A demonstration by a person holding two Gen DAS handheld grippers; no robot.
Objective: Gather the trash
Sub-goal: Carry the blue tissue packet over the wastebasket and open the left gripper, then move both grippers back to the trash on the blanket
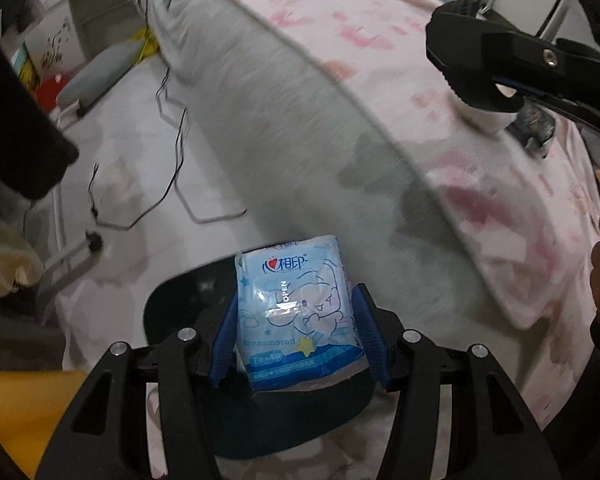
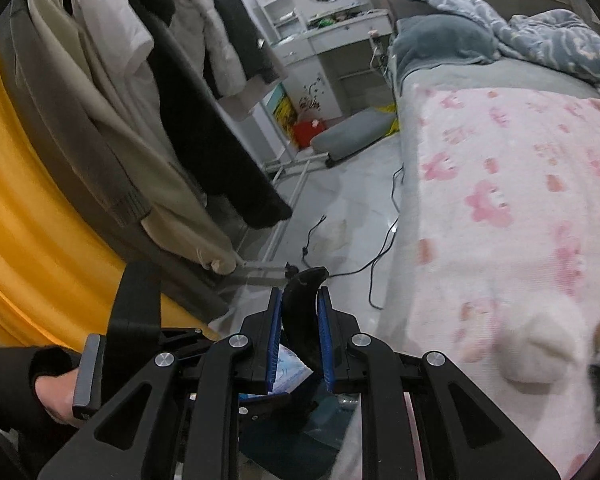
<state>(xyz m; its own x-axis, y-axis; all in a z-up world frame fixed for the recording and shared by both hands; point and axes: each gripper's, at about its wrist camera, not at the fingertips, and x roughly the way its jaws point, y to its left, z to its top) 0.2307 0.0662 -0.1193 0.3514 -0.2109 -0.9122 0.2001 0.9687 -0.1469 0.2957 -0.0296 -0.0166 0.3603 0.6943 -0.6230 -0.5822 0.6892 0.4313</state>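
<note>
Gripping, left: left gripper [image 1: 294,332] fingers [image 1: 226,336] stand partly spread, blue pads pinching a tissue pack [image 1: 296,312] by its two sides.
Gripping, right: right gripper [image 2: 300,336] fingers [image 2: 326,340] pressed near together, pinching the black rim of a bag [image 2: 300,312]; the rim curves up between the pads.
Pack material: soft glossy plastic wrap, pale blue and white, flat rectangle, cartoon print, clear "OPEN" tab on its face, slightly crumpled.
Pack position: upright between the left fingers, above the dark bag mouth [image 1: 180,304], beside the bed [image 1: 340,160].
Bag: thin black film, limp; a blue-white packet corner shows below the right fingers, which packet cannot be told.
Bed: grey fleecy side, pink-patterned woven cover on top.
Floor [image 2: 340,216]: pale glossy tile, thin black cable lying across it.
Hand [image 2: 56,392]: black sleeve, grasps the left handle.
</note>
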